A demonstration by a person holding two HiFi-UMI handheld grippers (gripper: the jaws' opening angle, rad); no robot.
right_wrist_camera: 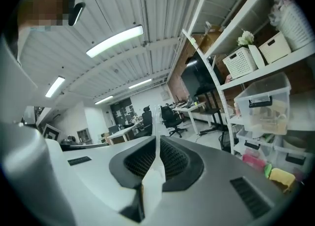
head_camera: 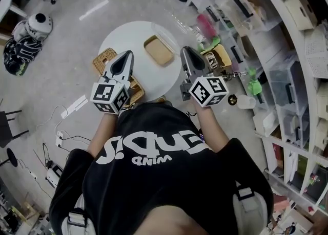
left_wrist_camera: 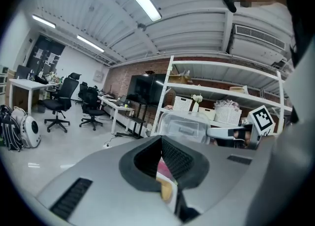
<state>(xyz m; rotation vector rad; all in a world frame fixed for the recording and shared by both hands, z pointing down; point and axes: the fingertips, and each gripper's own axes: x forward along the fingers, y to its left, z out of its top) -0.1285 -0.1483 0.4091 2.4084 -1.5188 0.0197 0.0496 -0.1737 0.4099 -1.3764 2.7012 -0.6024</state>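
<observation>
Head view: my left gripper [head_camera: 127,56] hovers above the wicker basket [head_camera: 102,58] beside the round table [head_camera: 128,34]; my right gripper [head_camera: 186,50] hangs near the wooden tray [head_camera: 158,50] lying on it. Left gripper view, then right gripper view: both jaw pairs are clenched together on nothing. I judge handling not yet begun, with basket and tray untouched.

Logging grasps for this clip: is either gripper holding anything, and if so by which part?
Nothing is held. The left gripper and the right gripper both have their jaws closed together with nothing between them.
</observation>
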